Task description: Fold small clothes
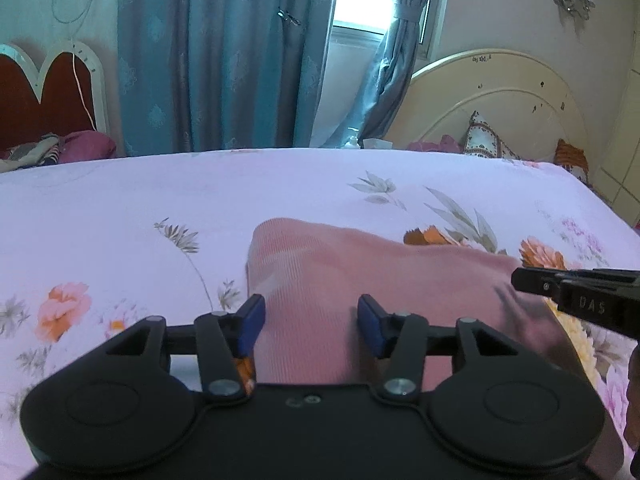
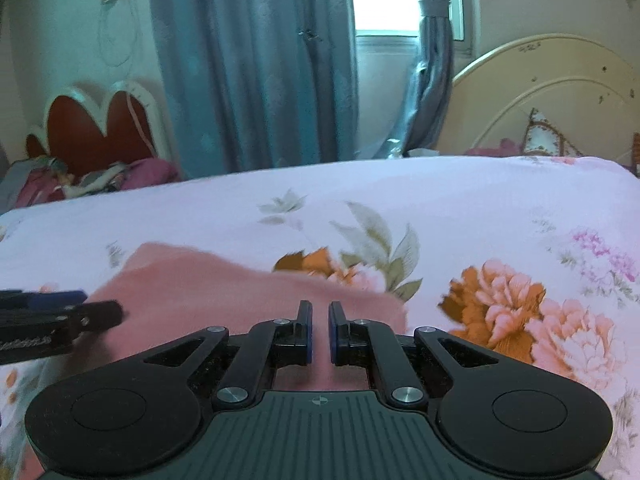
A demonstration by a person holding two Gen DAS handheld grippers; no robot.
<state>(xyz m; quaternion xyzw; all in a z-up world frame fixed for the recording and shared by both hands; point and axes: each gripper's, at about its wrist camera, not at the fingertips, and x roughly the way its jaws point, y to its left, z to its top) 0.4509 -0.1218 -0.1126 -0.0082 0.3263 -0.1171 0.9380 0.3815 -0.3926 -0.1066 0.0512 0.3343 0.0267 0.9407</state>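
Pink ribbed garment (image 1: 340,276) is seen lying flat on the flowered bedsheet (image 1: 120,216), folded into a rough rectangle, its near part running under both tools. No container is seen near the garment.

Left tool (image 1: 311,328) is held about half open over the garment's left part; its blue pads (image 1: 252,322) stand apart with cloth showing between them, and no pinch on the fabric is seen. The left pad sits just at the garment's left edge.

Right tool (image 2: 320,330) is nearly closed, only a thin slit being left between its fingers. Pink cloth is seen behind and below that slit, but whether any fabric is caught there cannot be told. From the left wrist view this tool is seen reaching in over the garment's right side.

Beyond the garment, a wide stretch of bedsheet is left open up to the bed's far edge. Past that edge, blue curtains (image 1: 224,56) and a cream headboard (image 1: 500,100) are seen. Right of the garment, the sheet runs on with large orange blooms.
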